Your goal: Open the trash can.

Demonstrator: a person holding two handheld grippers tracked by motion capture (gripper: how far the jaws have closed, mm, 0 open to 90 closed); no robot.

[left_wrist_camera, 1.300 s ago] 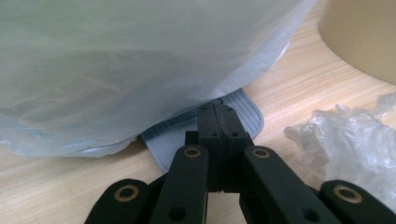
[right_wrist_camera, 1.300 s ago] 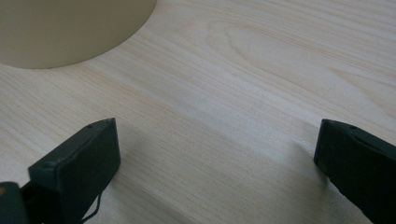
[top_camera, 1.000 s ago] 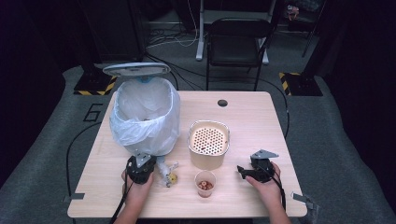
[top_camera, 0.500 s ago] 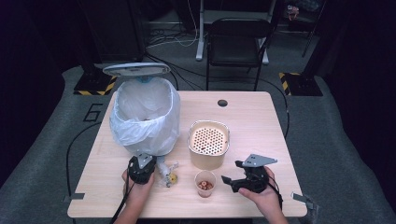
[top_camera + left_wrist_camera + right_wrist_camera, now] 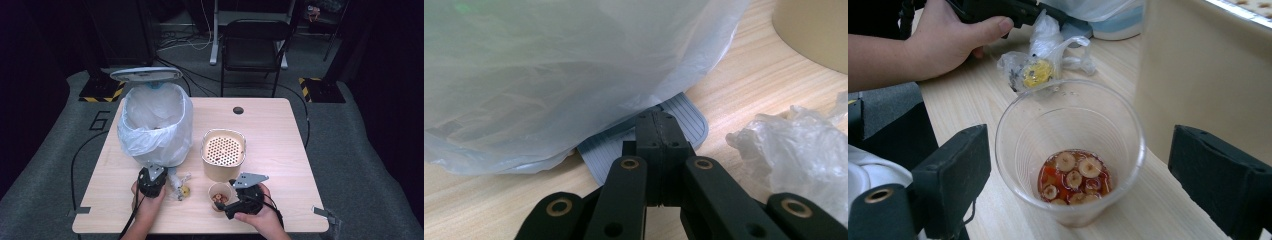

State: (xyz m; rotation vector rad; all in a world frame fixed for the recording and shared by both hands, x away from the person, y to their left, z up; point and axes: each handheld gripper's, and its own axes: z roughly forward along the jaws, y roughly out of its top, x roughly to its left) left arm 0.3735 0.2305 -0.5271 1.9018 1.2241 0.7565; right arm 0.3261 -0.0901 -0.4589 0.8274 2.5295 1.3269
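A clear plastic cup (image 5: 1070, 150) with a little reddish liquid and banana slices stands on the table near the front edge (image 5: 219, 196). My right gripper (image 5: 1088, 175) is open; its jaws have just been opening, and the cup stands between the pads without touching them. In the high view this gripper (image 5: 226, 198) points left at the cup. My left gripper (image 5: 657, 127) is shut, its tips resting on the ribbed grey pedal (image 5: 686, 112) of the white-bagged bin (image 5: 155, 125). The bin's lid (image 5: 145, 74) stands raised.
A beige pot with a perforated insert (image 5: 223, 152) stands just behind the cup. Crumpled clear wrap with a yellow scrap (image 5: 181, 186) lies between the two hands. The table's front edge is close under both hands. A black chair (image 5: 255, 45) stands behind the table.
My right gripper has moved left to the cup and risen a little, with its jaws spread wider around it. The left gripper has stayed on the pedal.
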